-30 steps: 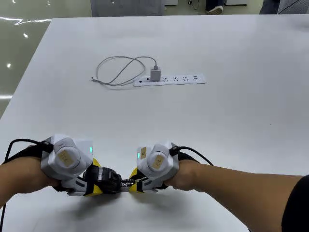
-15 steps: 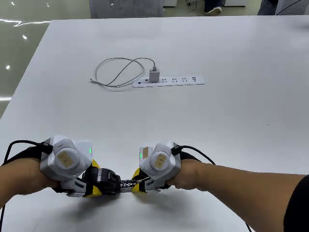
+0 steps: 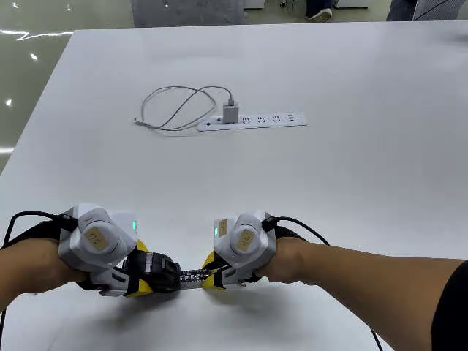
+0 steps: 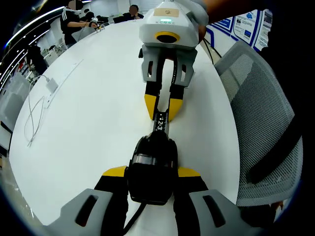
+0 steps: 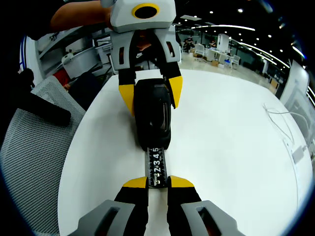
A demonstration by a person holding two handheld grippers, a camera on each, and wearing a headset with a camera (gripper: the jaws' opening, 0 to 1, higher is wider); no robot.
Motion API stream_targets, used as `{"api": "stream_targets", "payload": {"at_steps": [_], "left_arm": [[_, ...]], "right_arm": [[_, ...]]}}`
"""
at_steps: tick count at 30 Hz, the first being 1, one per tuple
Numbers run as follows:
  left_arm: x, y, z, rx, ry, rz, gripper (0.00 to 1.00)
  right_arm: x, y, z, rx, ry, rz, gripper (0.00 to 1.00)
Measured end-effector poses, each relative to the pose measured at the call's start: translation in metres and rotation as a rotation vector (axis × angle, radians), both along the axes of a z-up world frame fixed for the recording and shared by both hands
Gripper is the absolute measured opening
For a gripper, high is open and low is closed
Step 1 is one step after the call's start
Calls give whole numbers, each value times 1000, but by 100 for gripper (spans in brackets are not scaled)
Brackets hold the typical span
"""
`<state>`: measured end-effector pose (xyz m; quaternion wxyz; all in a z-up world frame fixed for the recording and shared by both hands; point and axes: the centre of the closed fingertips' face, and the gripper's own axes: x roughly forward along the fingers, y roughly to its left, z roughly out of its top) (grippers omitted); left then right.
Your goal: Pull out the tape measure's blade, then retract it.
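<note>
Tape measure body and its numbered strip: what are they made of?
The tape measure body looks like black plastic, maybe rubber-coated: mostly matte with soft glints. The blade looks like thin coated metal, a flat straight strip with printed numbers, though the pictures can't settle that.

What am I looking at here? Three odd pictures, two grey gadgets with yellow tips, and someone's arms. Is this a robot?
No robot: a person holds a hand-held claw in each hand. The wide picture comes from a camera on the person's head; the two round ones come from cameras riding on each claw, looking along its yellow-tipped jaws. The left claw is clamped around the black tape measure. The right claw pinches the end of its blade, with a short length drawn out between them. Farther back on the white table lie a power strip with a charger plugged in and a looped cable.
</note>
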<state>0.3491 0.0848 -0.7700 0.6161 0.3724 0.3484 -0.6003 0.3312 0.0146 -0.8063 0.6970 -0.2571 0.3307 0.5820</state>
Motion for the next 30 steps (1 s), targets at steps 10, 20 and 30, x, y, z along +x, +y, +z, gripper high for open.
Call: {"api": "stream_targets", "payload": {"at_steps": [10, 20, 30], "left_arm": [[0, 0, -1, 4, 1, 1, 30], [1, 0, -1, 4, -3, 4, 30], [0, 0, 0, -4, -5, 3, 30]], "right_arm": [[-1, -8, 0, -8, -3, -7, 10], [-1, -12, 0, -5, -5, -13, 9], [-2, -16, -1, -14, -3, -13, 10]]}}
